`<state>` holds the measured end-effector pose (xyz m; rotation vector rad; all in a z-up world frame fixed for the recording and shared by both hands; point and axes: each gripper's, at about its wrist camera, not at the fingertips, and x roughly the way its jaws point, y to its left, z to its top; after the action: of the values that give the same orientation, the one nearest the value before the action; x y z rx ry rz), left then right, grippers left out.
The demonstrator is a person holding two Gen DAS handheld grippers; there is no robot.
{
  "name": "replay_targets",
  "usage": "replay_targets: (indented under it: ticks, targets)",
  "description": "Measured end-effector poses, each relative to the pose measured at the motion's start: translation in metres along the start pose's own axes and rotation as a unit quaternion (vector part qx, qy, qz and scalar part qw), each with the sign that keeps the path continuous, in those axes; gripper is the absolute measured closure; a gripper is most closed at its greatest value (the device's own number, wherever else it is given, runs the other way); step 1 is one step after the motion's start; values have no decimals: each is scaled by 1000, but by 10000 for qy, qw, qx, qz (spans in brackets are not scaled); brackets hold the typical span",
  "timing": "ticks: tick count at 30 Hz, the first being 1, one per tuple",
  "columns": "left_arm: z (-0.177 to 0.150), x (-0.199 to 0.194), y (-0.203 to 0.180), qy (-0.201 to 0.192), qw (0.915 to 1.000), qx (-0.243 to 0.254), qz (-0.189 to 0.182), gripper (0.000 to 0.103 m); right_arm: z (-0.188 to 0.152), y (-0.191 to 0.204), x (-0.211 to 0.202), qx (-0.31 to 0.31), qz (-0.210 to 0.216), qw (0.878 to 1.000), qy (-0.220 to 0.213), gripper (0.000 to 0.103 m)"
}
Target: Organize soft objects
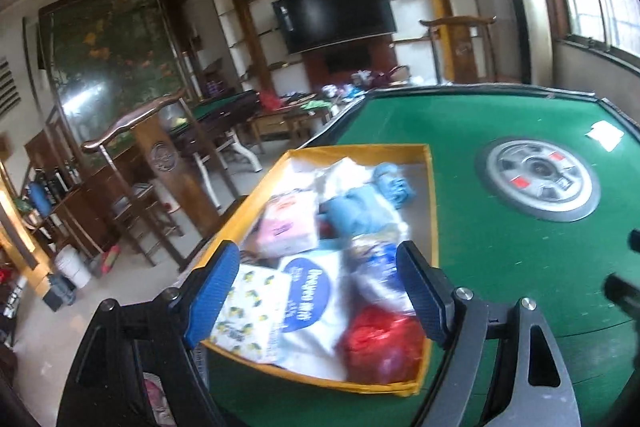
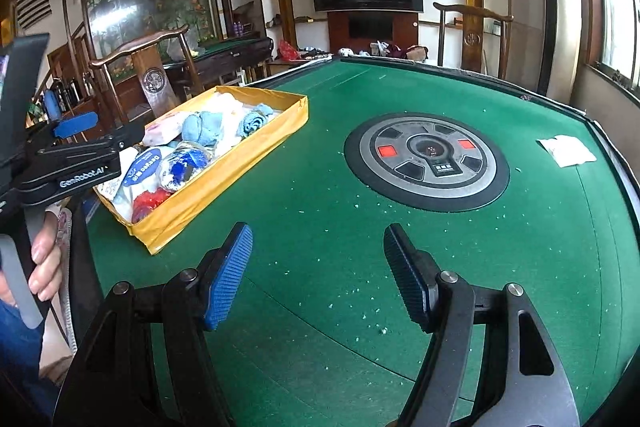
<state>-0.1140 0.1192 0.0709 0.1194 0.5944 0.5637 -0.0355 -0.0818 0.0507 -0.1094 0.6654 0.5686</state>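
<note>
Green felt table point(image 2: 320, 187) with a round grey control dial point(image 2: 426, 161) set in its middle. Yellow box point(image 2: 224, 163) sits on the table's left part, near the edge, well apart from the dial. Box is full of soft objects: light blue cloths point(image 1: 360, 203) toward the far end, a pink packet point(image 1: 286, 227) beside them, a white pack with a blue oval label point(image 1: 310, 293), a lemon-print pack point(image 1: 250, 311) at the near left corner, a red bag point(image 1: 380, 343) at the near right corner, a crumpled white-and-blue bag point(image 1: 378, 267) between the red bag and the cloths. Left-wrist view is a bit blurred, fine print unreadable.

Left gripper point(image 1: 320, 291) hangs over the near end of the box, jaws wide, nothing between them; pads frame the packs below but whether they touch anything I cannot tell. In the right-wrist view it appears side-on at the left edge, held by a hand point(image 2: 44, 263).

Right gripper point(image 2: 316, 275) is over bare felt, near the table's front, jaws wide and empty, box off to its left, dial ahead. Small pale crumbs speckle the felt. A white paper piece point(image 2: 566, 151) lies at the table's far right edge.
</note>
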Motion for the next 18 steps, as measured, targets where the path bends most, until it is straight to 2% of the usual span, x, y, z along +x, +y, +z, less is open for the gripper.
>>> replay_targets:
  ticks: [8,18]
  targets:
    - [-4,6,16,104,9996,-122,235,22,-2,1,5,13,-41,9999,110,34]
    - [-7,13,22,202,9994,-152,215,22,-4,0,8,11,-68,9998,160,34]
